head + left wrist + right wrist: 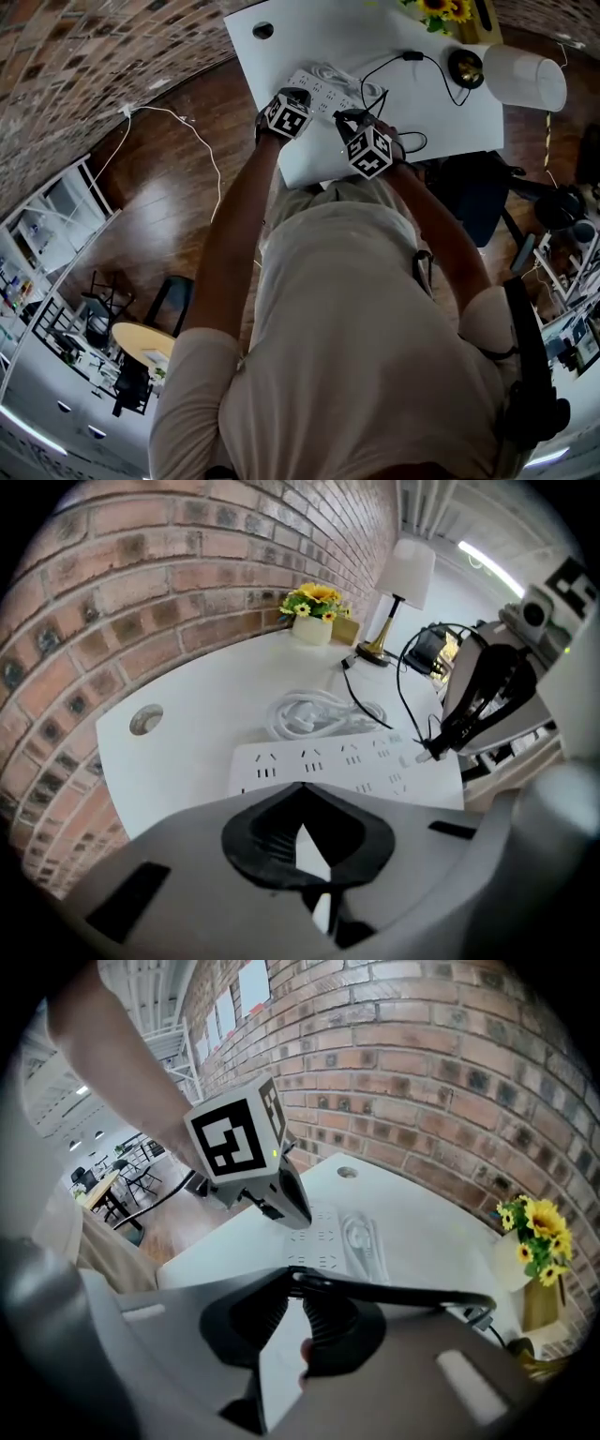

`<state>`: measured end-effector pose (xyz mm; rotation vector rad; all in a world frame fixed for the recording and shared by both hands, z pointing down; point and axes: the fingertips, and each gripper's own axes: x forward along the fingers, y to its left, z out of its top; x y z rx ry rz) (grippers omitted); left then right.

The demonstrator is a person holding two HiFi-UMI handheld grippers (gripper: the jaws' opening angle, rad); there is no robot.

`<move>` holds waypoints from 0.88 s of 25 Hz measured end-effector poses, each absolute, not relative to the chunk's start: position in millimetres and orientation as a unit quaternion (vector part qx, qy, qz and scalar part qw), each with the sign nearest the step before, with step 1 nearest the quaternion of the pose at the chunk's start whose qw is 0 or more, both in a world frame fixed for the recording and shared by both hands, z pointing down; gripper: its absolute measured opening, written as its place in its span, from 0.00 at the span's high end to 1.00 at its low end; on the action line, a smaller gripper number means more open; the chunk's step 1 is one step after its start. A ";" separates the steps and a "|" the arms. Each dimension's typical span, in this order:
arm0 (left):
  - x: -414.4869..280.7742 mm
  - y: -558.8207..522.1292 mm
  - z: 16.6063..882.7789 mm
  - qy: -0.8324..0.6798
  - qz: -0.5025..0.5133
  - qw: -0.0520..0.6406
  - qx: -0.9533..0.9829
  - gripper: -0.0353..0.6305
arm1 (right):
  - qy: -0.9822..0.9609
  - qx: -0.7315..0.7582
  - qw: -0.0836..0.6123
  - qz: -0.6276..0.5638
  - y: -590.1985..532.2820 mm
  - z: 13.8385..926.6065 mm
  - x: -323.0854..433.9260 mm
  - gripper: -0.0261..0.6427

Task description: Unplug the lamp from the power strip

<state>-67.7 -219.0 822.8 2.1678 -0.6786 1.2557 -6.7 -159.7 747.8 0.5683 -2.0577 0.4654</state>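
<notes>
At a white table against a brick wall: grips the black cord of the lamp in the right gripper, jaws pinched tight on the cord at its plug end, the rest of it trailing off toward the lamp. Holds that plug end just over the end of the white power strip nearest the lamp; cannot tell prongs in or out of the socket. Rests the left gripper at the strip's near edge, jaws drawn together at the tips, nothing between them. Shows the strip flat on the table, sockets up, with a coiled white cable just behind it. Shows the lamp upright at the table's far end, white shade over a brass-coloured base, well apart from the strip and beside a pot of yellow sunflowers.
</notes>
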 end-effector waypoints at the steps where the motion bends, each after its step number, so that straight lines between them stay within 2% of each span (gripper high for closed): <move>1: -67.8 -220.2 817.0 -0.259 0.448 0.282 0.808 0.94 | -0.837 0.233 0.457 0.191 -160.1 746.2 -5.1 0.89; 7: -72.5 -211.3 784.2 -0.312 0.380 0.299 0.818 0.94 | -0.843 0.225 0.439 0.215 -153.5 744.0 4.7 0.89; 22: -92.0 -126.9 765.6 -0.376 0.375 0.345 0.774 0.94 | -0.817 0.155 0.428 0.354 -105.6 790.0 -14.1 0.88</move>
